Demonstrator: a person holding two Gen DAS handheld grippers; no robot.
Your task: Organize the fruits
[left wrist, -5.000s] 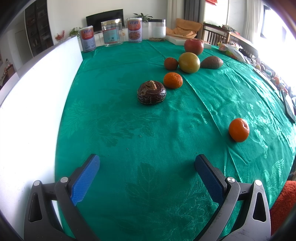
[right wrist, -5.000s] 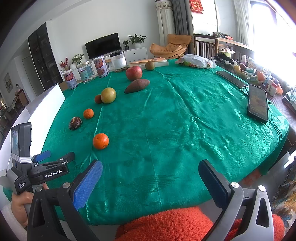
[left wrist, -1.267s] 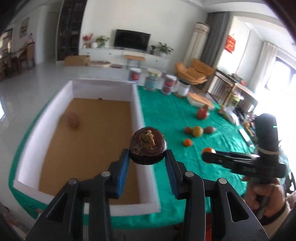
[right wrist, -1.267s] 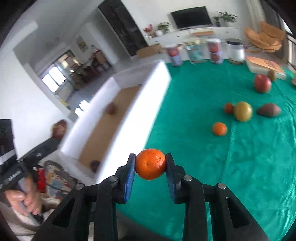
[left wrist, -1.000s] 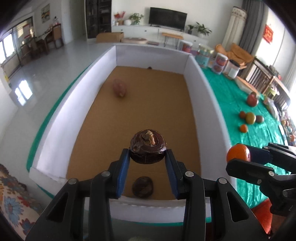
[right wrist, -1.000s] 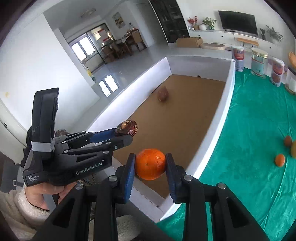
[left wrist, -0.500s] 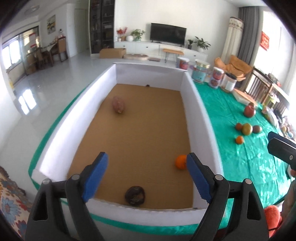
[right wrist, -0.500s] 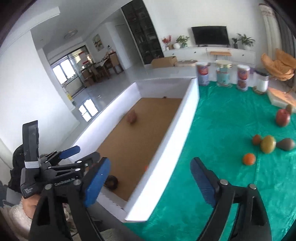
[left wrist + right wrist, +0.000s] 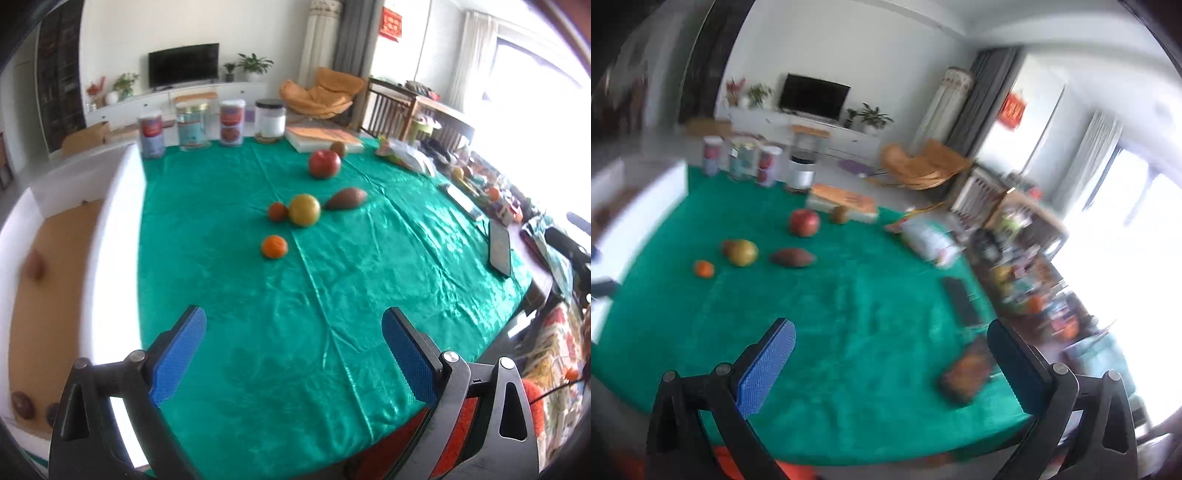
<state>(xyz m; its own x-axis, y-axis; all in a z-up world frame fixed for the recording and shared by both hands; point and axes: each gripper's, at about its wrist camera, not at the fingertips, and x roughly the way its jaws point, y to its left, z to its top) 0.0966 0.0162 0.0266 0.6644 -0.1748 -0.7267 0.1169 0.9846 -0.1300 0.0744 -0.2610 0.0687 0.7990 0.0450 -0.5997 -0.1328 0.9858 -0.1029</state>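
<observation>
Green tablecloth [image 9: 332, 295]; white box [image 9: 122, 229] clear only left view; both fingers opening, empty.

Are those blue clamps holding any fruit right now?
No. The left gripper and right gripper are both empty, jaws opening above the green tablecloth.

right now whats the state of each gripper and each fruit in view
left gripper: jaws opening, nothing between them
right gripper: jaws opening, nothing between them
orange: loose on the green cloth
red apple: on the cloth, untouched
yellow-green fruit: on the cloth, beside a small dark orange fruit
white box: open-topped, brown fruits inside
</observation>
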